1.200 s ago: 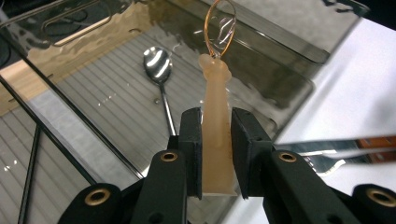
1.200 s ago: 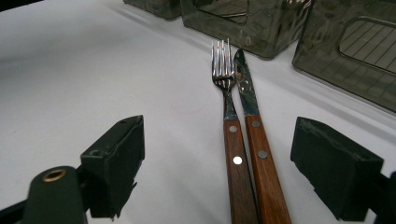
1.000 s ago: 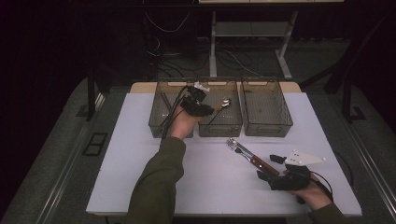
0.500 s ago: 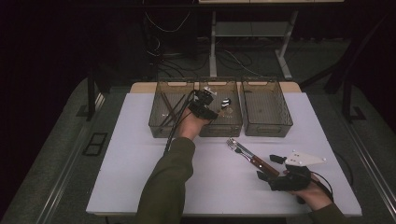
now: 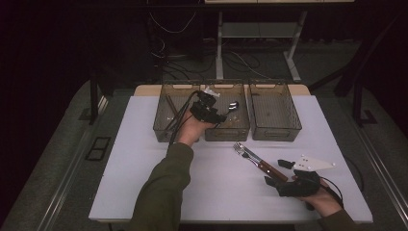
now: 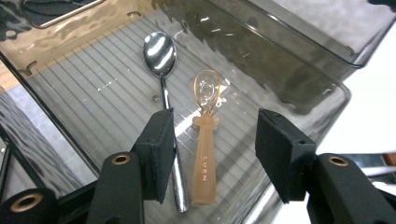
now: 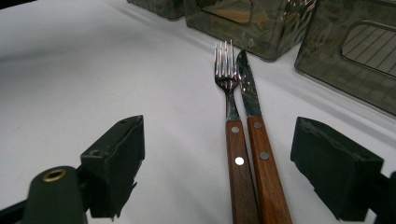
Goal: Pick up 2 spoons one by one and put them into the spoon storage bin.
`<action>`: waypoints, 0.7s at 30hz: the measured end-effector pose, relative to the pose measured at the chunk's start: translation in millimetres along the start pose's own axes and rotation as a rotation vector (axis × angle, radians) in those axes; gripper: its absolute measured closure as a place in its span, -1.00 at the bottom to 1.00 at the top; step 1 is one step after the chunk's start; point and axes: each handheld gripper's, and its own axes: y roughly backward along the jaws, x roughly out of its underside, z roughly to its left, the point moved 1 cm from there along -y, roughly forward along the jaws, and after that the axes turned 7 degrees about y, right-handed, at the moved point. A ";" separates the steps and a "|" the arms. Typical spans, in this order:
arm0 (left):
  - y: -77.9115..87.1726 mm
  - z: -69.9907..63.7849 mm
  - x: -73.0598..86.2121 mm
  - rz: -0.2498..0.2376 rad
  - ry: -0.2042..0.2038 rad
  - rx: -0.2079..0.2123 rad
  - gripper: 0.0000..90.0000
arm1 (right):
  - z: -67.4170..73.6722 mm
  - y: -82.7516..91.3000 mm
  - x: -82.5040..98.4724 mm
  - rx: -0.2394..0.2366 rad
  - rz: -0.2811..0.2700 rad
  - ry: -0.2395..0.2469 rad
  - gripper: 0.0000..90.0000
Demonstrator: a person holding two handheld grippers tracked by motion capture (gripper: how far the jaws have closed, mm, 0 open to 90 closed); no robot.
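A translucent amber plastic spoon (image 6: pixel 206 140) is seen at the centre of the left gripper view, lying flat on the ribbed floor of the smoky, see-through middle bin (image 6: pixel 299 70); its bowl is a clear oval ringed in orange, its handle thick and matt, with small raised letters that cannot be read. Just to its left lies a polished metal spoon (image 6: pixel 163 79), mirror-bright, its thin stem running down behind the left jaw. The left gripper (image 6: pixel 212 149) is held above both, its blocky black jaws having just been opening; they stand apart with the amber spoon between them, the pads not pressing on it. In the high view this gripper (image 5: pixel 208 107) sits over the middle bin in the upper centre of the frame. In the right gripper view, a fork (image 7: pixel 231 135) and a knife (image 7: pixel 254 135) lie side by side at centre on the smooth white table (image 7: pixel 70 70), touching, with steel heads and riveted brown wooden handles. The right gripper (image 7: pixel 217 163) is held with its jaws wide apart on either side of the handles, clamped on nothing.
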 end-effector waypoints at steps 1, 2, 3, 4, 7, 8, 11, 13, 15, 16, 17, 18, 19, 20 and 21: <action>2.1 0.4 0.7 -0.007 0.000 0.011 0.00 | -0.1 -0.1 0.1 0.001 0.000 0.002 -0.60; 4.2 0.5 1.6 -0.014 0.001 0.017 -0.02 | 0.0 0.0 0.1 0.002 0.000 0.000 -0.60; 6.4 0.4 2.6 -0.019 0.002 0.021 -0.03 | 0.0 0.1 0.1 0.001 0.000 -0.001 -0.60; 8.5 0.8 3.4 -0.024 -0.009 0.026 -0.05 | 0.0 0.2 0.0 0.002 0.000 -0.003 -0.60; 14.3 -1.0 7.3 -0.040 -0.014 0.035 -0.09 | -0.4 0.2 0.1 0.004 0.000 -0.004 -0.60; 16.4 -1.6 8.5 -0.045 -0.021 0.040 -0.11 | -0.5 0.2 0.2 0.004 0.000 -0.004 -0.60; 22.6 -6.2 12.6 -0.067 -0.033 0.058 -0.16 | -0.6 0.0 0.3 0.004 0.000 -0.003 -0.60; 28.1 -8.6 15.8 -0.070 -0.056 0.069 -0.19 | -0.6 0.0 0.3 0.006 0.001 -0.003 -0.60; 32.8 -11.3 19.6 -0.077 -0.065 0.078 -0.25 | -0.6 0.1 0.3 0.004 0.000 -0.001 -0.60; 35.3 -13.2 22.1 -0.078 -0.065 0.081 -0.27 | -0.6 0.0 0.3 0.005 0.000 -0.003 -0.60; 37.5 -14.2 24.5 -0.083 -0.079 0.085 -0.29 | -0.7 0.0 0.3 0.005 0.001 -0.003 -0.60; 39.6 -16.2 27.3 -0.089 -0.076 0.090 -0.32 | -0.7 -0.1 0.4 0.005 0.001 -0.003 -0.60; 42.2 -16.8 30.2 -0.086 -0.089 0.091 -0.35 | -0.8 0.0 0.4 0.005 0.000 -0.001 -0.60; 44.7 -17.7 33.3 -0.088 -0.096 0.093 -0.37 | -0.8 0.1 0.3 0.005 -0.001 -0.001 -0.60; 47.0 -18.9 36.7 -0.094 -0.095 0.100 -0.39 | -1.0 0.2 0.2 0.005 0.000 -0.003 -0.60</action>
